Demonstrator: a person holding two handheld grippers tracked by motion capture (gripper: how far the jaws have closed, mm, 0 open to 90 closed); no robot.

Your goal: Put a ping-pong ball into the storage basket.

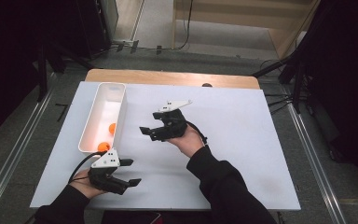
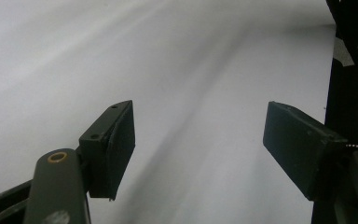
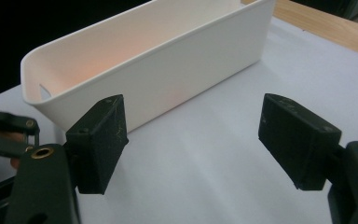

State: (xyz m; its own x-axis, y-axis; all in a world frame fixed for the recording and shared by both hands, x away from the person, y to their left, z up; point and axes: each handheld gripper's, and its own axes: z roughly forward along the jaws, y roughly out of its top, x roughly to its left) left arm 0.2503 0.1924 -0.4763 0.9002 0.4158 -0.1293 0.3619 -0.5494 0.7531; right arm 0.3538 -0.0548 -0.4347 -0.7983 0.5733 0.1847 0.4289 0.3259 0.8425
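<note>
Currently two orange balls (image 1: 107, 137) lie in the white bin (image 1: 121, 93), just beyond the left gripper (image 1: 129, 172) and to the side of the right gripper (image 1: 148, 133). Both grippers stand released and empty. Any further reach should, by judgement, clear the bin wall from above.

A bin (image 1: 103, 95) stood on the left part of the bench (image 1: 242, 154), its long side running from the near left toward the far edge. Two balls lay inside it at its near end: one ball (image 1: 104, 146) against the near wall, the other ball (image 1: 113, 128) just behind it by the right wall. The left gripper (image 1: 129, 172) sat near the front edge of the bench, just before the bin's near end. The right gripper (image 1: 148, 132) sat near the middle of the bench, right of the bin and close beside its long wall, behind the left gripper and well apart from it.
</note>
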